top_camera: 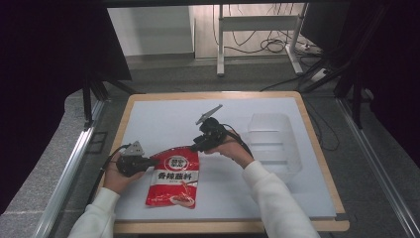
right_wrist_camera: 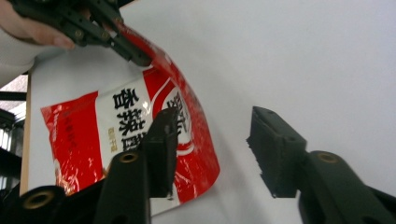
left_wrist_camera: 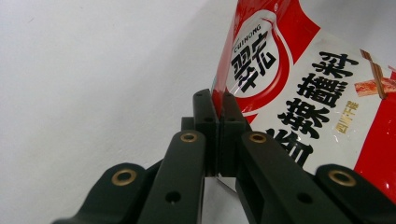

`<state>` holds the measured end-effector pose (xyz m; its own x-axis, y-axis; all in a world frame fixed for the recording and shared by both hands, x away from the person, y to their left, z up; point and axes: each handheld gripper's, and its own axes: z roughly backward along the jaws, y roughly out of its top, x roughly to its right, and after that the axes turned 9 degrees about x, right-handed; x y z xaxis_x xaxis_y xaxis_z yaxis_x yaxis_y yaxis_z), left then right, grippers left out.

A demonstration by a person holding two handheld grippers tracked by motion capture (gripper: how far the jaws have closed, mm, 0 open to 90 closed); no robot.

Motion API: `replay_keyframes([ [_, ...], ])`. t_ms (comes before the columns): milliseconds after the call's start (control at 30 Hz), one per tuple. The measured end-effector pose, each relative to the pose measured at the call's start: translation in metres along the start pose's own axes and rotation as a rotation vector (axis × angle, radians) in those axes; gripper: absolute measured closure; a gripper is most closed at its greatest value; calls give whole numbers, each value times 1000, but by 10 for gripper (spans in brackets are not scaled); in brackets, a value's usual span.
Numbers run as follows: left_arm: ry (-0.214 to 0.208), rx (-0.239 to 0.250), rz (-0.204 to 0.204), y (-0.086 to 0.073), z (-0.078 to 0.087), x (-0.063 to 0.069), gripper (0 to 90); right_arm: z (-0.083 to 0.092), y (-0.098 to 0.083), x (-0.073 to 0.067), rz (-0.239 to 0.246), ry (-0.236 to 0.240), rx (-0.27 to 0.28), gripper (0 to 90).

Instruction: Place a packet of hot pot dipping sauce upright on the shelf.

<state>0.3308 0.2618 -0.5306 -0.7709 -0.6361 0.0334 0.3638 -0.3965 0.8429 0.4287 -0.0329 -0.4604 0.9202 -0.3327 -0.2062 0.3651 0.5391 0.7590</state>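
Holding the red sauce packet [top_camera: 174, 177] by one top corner is the work of the left gripper [left_wrist_camera: 217, 116], whose jaws are pinched tight on the packet's edge, as the left gripper view shows plainly. The packet lies near the person's edge of the white table [top_camera: 163, 119], its bottom flat on the surface and its top corner lifted a little by that pinch. Just beyond it, the right gripper [right_wrist_camera: 217, 149] stands with its jaws apart and nothing between them, beside the packet's other top corner.

To do this well, I would keep the left pinch firm and level, so the thin edge does not slide out of the pads. Judging from the layout, the likely aim is the clear plastic bin [top_camera: 271, 144] farther back on the right side of the table. Lift slowly, since a floppy packet hanging from one corner swings, and clear the bin's near wall before lowering.
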Motion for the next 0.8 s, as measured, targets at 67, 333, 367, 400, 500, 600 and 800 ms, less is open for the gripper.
replay_keyframes([
  [67, 0, 0, 0, 0, 0, 0, 895, -1, 4, 0, 7, -2, 0, 486],
  [333, 0, 1, -1, 0, 0, 0, 895, -18, 17, -2, 14, 31, -60, 485],
  [367, 0, 1, -1, 0, 0, 0, 895, -20, 18, -3, 10, 34, -72, 493],
  [400, 0, 0, -1, 0, 0, 0, 895, -24, 19, -4, 17, 41, -87, 507],
  [500, -1, 0, 0, 0, 0, 0, 894, -35, 20, -5, 27, 67, -119, 563],
  [600, -2, -1, -1, 0, 0, 0, 894, -44, 19, -7, 27, 97, -152, 645],
  [800, -4, -2, -1, 0, 0, -1, 892, -52, 17, -7, 37, 115, -187, 785],
])
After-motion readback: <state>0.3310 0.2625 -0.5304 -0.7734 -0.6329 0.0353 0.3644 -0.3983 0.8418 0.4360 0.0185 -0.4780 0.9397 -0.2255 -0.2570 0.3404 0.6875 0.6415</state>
